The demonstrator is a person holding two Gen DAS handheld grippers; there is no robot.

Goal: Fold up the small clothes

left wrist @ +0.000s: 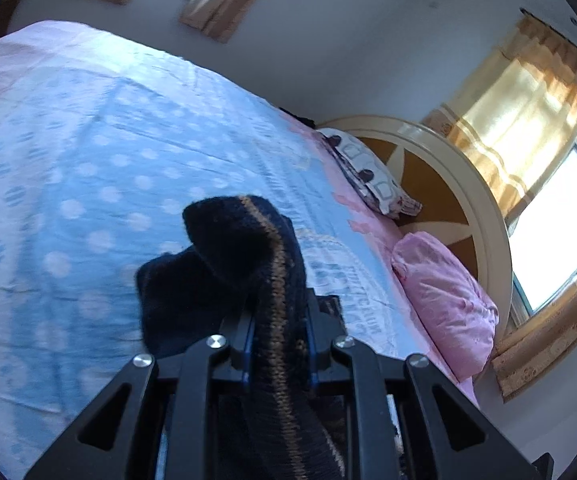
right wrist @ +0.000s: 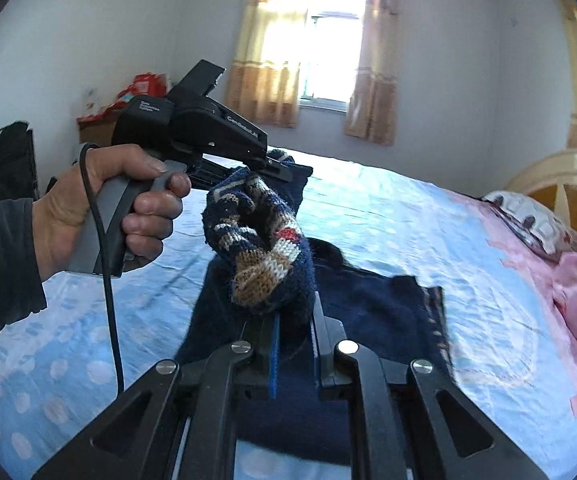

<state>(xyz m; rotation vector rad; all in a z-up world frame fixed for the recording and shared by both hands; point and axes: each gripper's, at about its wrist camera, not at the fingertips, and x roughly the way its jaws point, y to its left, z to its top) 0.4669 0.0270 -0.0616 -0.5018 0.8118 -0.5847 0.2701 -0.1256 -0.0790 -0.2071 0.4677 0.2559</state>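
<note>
A small navy knitted sweater [right wrist: 372, 300] with brown, white and red pattern hangs above a blue dotted bed sheet [right wrist: 408, 216]. My right gripper [right wrist: 294, 320] is shut on a bunched patterned part of it [right wrist: 264, 256]. My left gripper [left wrist: 280, 312] is shut on a navy edge with a tan stripe [left wrist: 276, 264]; a navy fold bulges past its fingers. The left gripper also shows in the right wrist view [right wrist: 276, 164], held in a hand [right wrist: 100, 208], gripping the sweater's far end at about the same height. The rest of the sweater drapes down to the sheet.
The bed has a pink border, a pink pillow [left wrist: 444, 296] and a patterned pillow [left wrist: 372, 172] against a cream and brown headboard [left wrist: 448, 184]. Curtained windows [right wrist: 328, 44] are behind. A black chair [right wrist: 4, 160] and red boxes [right wrist: 128, 96] stand beyond the bed's left side.
</note>
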